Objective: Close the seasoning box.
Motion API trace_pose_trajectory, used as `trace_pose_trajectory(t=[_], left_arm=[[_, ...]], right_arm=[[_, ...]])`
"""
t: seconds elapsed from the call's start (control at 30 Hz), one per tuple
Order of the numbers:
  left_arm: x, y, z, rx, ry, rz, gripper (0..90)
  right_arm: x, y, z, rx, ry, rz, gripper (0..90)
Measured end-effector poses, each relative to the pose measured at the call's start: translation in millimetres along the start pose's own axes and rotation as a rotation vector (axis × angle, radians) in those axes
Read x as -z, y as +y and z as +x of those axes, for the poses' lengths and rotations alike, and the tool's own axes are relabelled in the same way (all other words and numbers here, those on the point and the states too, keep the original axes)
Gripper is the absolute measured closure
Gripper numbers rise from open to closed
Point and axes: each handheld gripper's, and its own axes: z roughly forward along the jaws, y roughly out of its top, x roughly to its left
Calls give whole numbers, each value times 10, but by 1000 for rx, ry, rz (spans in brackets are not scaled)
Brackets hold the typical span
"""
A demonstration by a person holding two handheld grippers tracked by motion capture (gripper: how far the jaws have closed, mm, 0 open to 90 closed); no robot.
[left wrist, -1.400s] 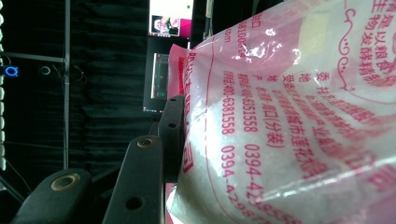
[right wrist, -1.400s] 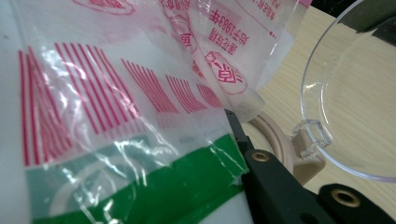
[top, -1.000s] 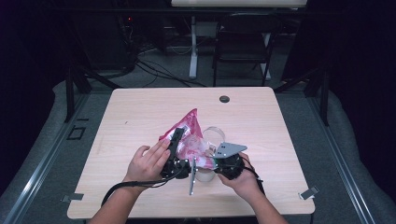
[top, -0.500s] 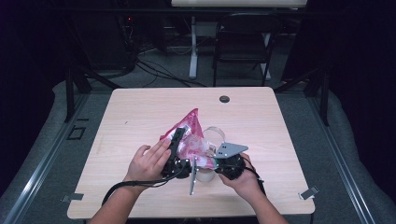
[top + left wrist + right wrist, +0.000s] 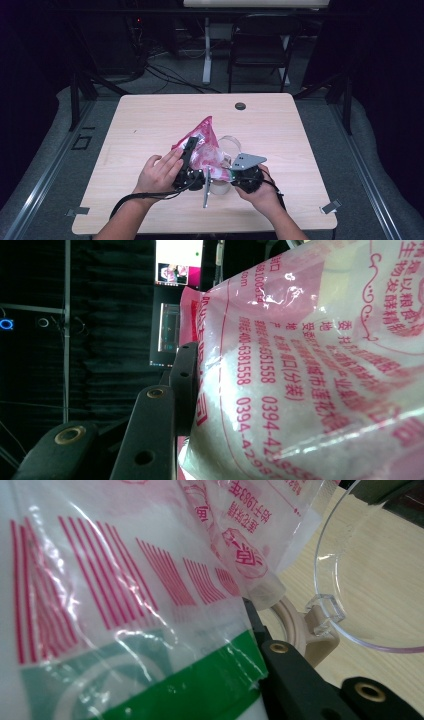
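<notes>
I have both tongs on the pink bag (image 5: 202, 150), held up over the near middle of the tabletop (image 5: 150, 120): left tongs (image 5: 191, 150) clamped on its edge, right tongs (image 5: 227, 172) pinching its lower part. I judge the pour not yet finished; the clear container (image 5: 380, 580) with its open lid sits just beside. Farther off, a folding chair (image 5: 260, 45) stands well clear.

pink printed bag (image 5: 205, 147), clear lid (image 5: 360, 580), tan table (image 5: 150, 125)
</notes>
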Motion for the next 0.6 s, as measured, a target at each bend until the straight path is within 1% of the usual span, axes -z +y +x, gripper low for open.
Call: trace_pose_trajectory(t=[0.07,0.1,0.13,0.2,0.23,0.3,0.33,0.4,0.43,0.6], left_arm=[[-4,-7,-2,8,-5,4,655],[-6,-14,-6,19,-8,8,655],[-15,-22,-9,23,-5,-3,656],[-11,-32,-18,38,-19,11,656],[-9,-37,-18,36,-16,11,656],[-7,-51,-34,48,-26,17,657],[-7,-56,-34,42,-22,18,658],[-4,-72,-47,56,-32,24,658],[-3,-79,-45,51,-28,25,659],[-4,-118,-77,69,-40,40,660]], right_arm=[[6,-1,-1,-3,-3,-3,900],[12,0,-3,-1,-4,-2,900],[14,0,-3,-3,-5,-6,900],[17,2,-4,-2,-6,-7,900],[17,3,-3,-1,-8,-9,900],[17,7,-2,0,-4,-8,900],[16,9,-2,0,-5,-7,900],[12,13,1,-2,-8,-10,900],[13,16,1,0,-7,-9,900],[18,29,1,1,-3,-20,900]])
